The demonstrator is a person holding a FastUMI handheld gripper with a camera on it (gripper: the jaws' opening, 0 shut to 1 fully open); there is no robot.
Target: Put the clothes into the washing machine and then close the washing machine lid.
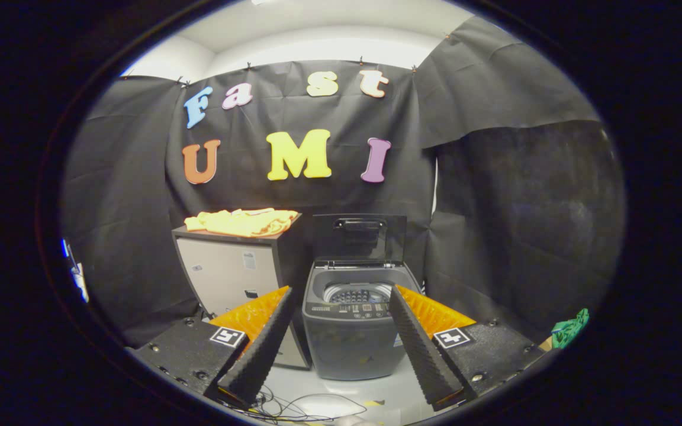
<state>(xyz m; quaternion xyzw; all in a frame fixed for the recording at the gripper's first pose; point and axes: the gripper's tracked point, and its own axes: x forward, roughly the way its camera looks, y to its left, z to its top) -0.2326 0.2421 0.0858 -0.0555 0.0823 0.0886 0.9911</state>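
Standing against the black cloth wall, a dark grey top-loading washing machine (350,331) is seen straight ahead of the tongs (339,293), framed between their two fingers but well beyond them. Its boxy plastic body is smooth and slightly glossy, and its flat lid (359,238) is raised upright at the back, with a moulded handle near the lid's top edge. Inside the open top, a round drum (357,292) of perforated metal is visible, and a strip of small buttons is set along the front rim of the machine.

The tongs are held wide apart and nothing is gripped between them; the inner faces of the fingers (265,343) are ribbed in fine ridges, tapering like wedges toward the machine.

To the left of the washing machine, just beside it, a square cabinet (231,272) is placed, with a pale flat front and a dark top. On that top, higher than the machine's rim, the clothes (241,221) are laid: a soft, crumpled yellow heap with orange trim, spread flat rather than folded.

Below the machine, thin dark cables (293,405) are looped loosely on the pale floor (370,387). Well to the right of the machine, a crumpled green cloth (570,329) is seen.
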